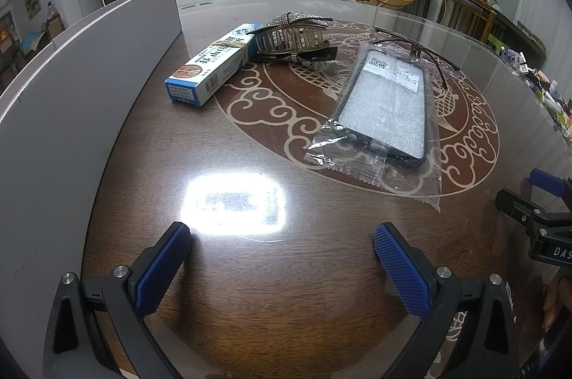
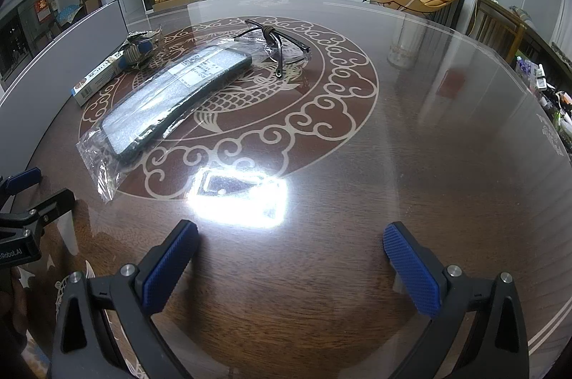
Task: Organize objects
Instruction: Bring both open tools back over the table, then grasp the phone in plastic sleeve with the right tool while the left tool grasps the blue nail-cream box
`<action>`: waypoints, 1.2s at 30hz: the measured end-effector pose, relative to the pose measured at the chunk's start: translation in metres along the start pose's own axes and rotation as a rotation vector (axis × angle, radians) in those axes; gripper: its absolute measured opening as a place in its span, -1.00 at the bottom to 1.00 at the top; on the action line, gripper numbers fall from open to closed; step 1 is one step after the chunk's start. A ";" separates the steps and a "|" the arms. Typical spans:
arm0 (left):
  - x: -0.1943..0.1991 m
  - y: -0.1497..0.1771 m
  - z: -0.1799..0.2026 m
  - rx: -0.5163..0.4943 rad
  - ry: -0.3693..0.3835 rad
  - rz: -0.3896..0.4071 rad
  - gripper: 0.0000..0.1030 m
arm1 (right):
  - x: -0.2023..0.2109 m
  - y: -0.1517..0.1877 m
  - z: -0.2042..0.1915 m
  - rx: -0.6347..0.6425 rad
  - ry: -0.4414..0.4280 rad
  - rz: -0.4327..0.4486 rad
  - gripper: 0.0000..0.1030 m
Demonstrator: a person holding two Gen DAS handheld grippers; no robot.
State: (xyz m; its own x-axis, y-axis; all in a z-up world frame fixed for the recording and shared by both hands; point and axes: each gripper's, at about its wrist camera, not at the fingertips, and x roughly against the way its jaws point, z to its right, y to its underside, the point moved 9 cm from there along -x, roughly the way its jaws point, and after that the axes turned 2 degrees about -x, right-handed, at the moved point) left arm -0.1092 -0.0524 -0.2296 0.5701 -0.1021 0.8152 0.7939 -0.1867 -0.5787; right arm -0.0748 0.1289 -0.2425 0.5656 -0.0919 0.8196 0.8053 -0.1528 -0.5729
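Left wrist view: left gripper low over the dark wooden tabletop, jaws spread wide, nothing between the blue pads. Ahead, a phone case sealed in a clear bag, lying on the round fish-pattern inlay. Farther left, a blue and white box, with a rhinestone hair clip touching its far end. Behind the bag, thin-framed glasses. Along the left, a grey board standing on edge. At the right edge, part of the right gripper.

Right wrist view: right gripper also low, jaws spread, empty. Phone case to the upper left, glasses just beyond it, box and hair clip near the grey board. Bright lamp glare on the tabletop just ahead of the jaws.
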 end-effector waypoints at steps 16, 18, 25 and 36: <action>0.000 0.000 0.001 -0.049 0.036 -0.029 1.00 | -0.001 0.000 -0.001 0.000 -0.002 0.000 1.00; -0.002 -0.001 -0.003 -0.068 0.050 -0.049 1.00 | -0.002 0.000 -0.001 0.000 -0.002 0.000 1.00; -0.002 -0.002 -0.014 -0.084 0.061 -0.043 1.00 | -0.001 0.000 -0.002 0.001 -0.007 0.001 1.00; 0.004 0.005 -0.018 -0.076 0.057 -0.004 1.00 | -0.004 -0.051 -0.025 -0.230 -0.143 -0.104 1.00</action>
State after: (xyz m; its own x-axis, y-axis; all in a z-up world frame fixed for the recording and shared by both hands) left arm -0.1071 -0.0716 -0.2288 0.5525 -0.1561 0.8188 0.7764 -0.2610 -0.5736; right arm -0.1231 0.1125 -0.2162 0.5143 0.0732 0.8545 0.8082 -0.3745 -0.4544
